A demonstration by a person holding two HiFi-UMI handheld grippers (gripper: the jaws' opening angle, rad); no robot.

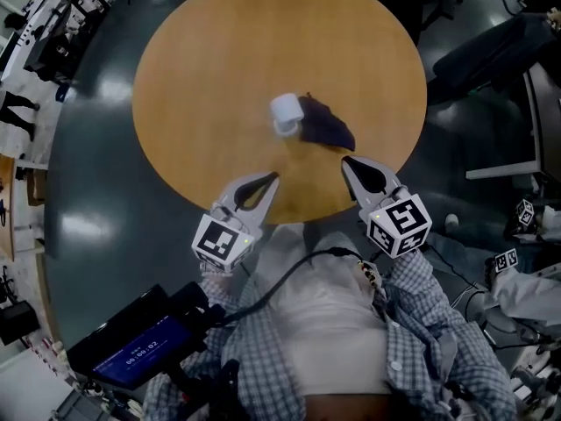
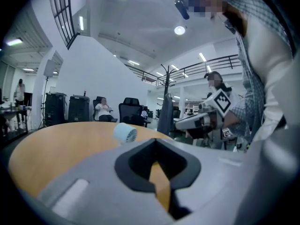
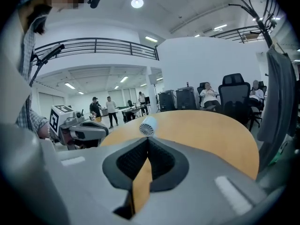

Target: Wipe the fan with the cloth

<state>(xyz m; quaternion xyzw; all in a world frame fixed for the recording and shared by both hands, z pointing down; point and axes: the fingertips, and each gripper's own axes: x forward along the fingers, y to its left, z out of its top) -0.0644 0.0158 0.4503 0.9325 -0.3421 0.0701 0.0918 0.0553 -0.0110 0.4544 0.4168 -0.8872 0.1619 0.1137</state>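
Left gripper [image 1: 273,179] and right gripper [image 1: 345,160] hover at the round table's [image 1: 202,77] near edge, both clamped shut, nothing between the jaws. The small white fan [image 1: 286,112] sits mid-table, the dark cloth [image 1: 326,123] right beside it.

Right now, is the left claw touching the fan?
Apart. The head view shows bare tabletop between the shut left claw and the fan.

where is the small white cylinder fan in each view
Head view: small white fan near the table's middle, dark cloth beside it on the right.
Left gripper view: fan left of centre, above the jaws.
Right gripper view: fan at centre, above the jaws.
Shared landmark: round wooden table.
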